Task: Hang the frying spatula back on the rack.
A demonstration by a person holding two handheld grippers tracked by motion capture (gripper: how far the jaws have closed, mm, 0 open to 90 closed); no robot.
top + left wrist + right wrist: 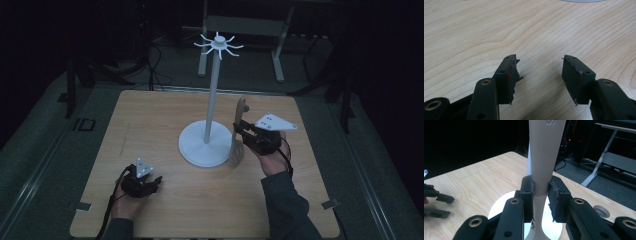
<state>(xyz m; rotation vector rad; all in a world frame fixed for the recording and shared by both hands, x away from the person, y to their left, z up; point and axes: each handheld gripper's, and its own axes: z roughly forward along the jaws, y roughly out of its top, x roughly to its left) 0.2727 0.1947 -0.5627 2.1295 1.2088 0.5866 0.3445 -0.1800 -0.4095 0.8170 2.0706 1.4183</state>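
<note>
Right gripper view: spoon handle clamped btwn right tongs, upright.

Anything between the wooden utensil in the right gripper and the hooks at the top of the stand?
Nothing visible. The right gripper holds the wooden utensil upright beside the stand's pole; the space up to the hooks looks free. The left gripper sits open, well away.

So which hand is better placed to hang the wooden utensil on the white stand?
Right. The right gripper is already clamped on the wooden utensil beside the stand; the left gripper rests open, apart.
</note>
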